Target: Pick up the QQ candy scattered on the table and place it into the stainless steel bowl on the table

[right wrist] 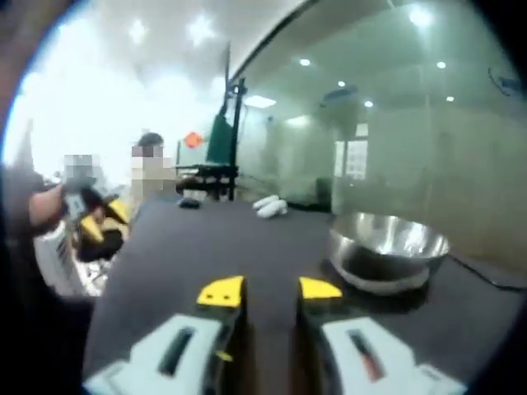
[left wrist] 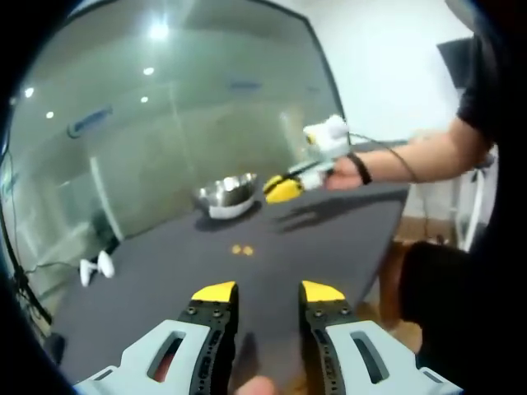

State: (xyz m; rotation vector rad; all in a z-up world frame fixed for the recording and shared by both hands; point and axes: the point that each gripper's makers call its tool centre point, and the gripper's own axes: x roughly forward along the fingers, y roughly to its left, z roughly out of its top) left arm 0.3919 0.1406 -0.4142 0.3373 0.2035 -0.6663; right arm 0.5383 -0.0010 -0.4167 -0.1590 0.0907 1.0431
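Observation:
Two small orange-yellow QQ candies (left wrist: 242, 249) lie together on the dark table (left wrist: 329, 247), a little in front of the stainless steel bowl (left wrist: 226, 194). My left gripper (left wrist: 268, 293) hovers open over the near part of the table, well short of the candies, with nothing between its yellow tips. My right gripper (left wrist: 284, 188), held in a hand, hangs just right of the bowl. In the right gripper view, the right gripper (right wrist: 270, 290) is open and empty, and the bowl (right wrist: 387, 247) sits ahead to the right. The left gripper (right wrist: 95, 220) appears blurred at the far left.
Two white objects (left wrist: 96, 266) lie at the table's far left edge, also seen as white objects (right wrist: 270, 206) beyond the bowl. A glass wall (left wrist: 165, 123) stands behind the table. The person's arm (left wrist: 412, 156) reaches over the table's right edge.

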